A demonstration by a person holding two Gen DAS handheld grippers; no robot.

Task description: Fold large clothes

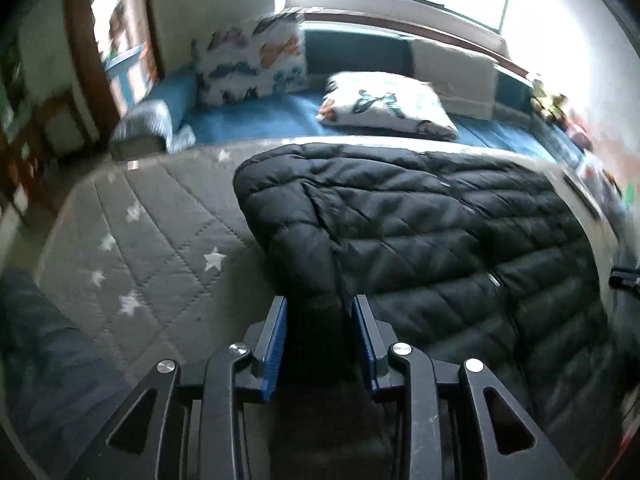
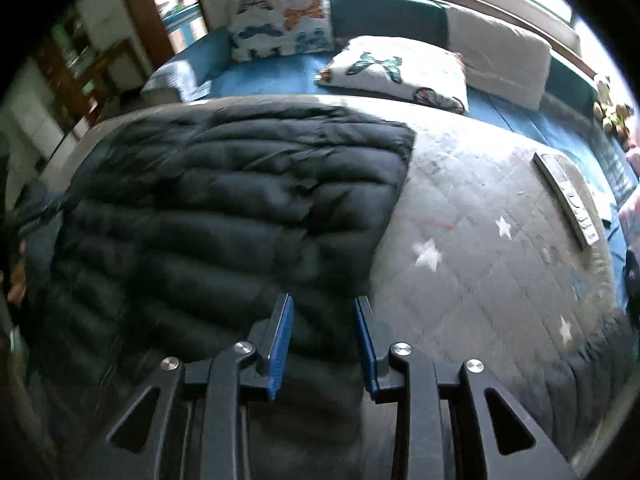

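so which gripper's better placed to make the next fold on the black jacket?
Probably left. The left gripper has a raised part of the black jacket between its fingers, looking gripped. The right gripper merely sits over the jacket's edge.

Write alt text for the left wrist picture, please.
The left gripper, jaws around a bunched fold, lifts a black puffer jacket off a grey star-print quilt. Behind lie butterfly pillows on a blue couch.

Jacket [image 2: 224, 200] hem under jaws, blurred shelves [image 2: 80, 64].
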